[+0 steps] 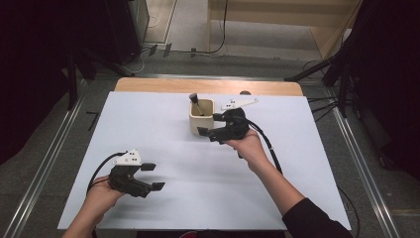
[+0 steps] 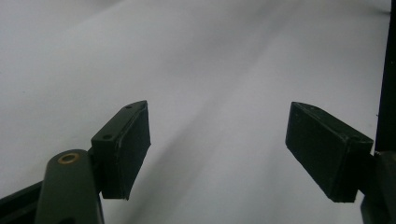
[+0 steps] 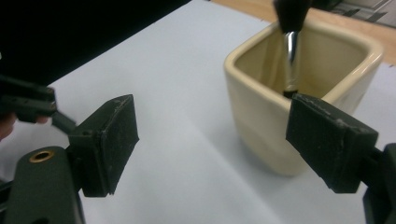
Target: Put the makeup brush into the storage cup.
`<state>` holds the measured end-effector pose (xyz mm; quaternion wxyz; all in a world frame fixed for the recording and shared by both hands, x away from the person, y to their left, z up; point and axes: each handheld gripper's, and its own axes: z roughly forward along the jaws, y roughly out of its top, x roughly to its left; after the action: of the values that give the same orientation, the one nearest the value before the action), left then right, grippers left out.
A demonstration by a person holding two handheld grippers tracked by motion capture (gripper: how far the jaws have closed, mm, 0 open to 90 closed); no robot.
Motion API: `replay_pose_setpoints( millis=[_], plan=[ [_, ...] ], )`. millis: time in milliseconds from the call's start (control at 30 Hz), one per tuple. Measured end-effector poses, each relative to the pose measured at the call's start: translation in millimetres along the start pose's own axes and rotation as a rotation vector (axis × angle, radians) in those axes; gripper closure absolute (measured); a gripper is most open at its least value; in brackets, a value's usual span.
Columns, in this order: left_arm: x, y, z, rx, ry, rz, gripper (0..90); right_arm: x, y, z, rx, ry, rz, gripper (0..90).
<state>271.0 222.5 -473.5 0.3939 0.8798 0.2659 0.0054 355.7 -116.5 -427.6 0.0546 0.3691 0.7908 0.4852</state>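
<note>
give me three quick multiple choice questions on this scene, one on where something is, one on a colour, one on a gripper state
1. Where does the cream cup stand?
A. beside the left gripper
B. just beyond the right gripper
C. on the floor

2. What colour is the table's cover?
A. white
B. green
C. red

3. How is the left gripper?
A. shut on the cup
B. shut on a brush
C. open, holding nothing

Answers:
1 B: the high view shows the cup right next to the right gripper.
2 A: the sheet is plain white.
3 C: the left gripper view shows its fingers wide apart over bare sheet.
</note>
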Motion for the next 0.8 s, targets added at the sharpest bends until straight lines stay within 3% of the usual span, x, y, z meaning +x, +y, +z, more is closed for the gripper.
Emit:
replay_pose_setpoints(
  millis=[233, 800],
  plan=[
    [0.8, -0.7, 1.3, 0.004, 0.004, -0.007, 22.7, 9.0, -12.6, 0.2, 0.034, 0.027, -0.052, 18.0],
    [1.0, -2.4, -0.7, 0.003, 0.014, -0.012, 22.7, 13.6, -41.4, -5.7, 0.06, 0.075, -0.048, 18.6]
  ],
)
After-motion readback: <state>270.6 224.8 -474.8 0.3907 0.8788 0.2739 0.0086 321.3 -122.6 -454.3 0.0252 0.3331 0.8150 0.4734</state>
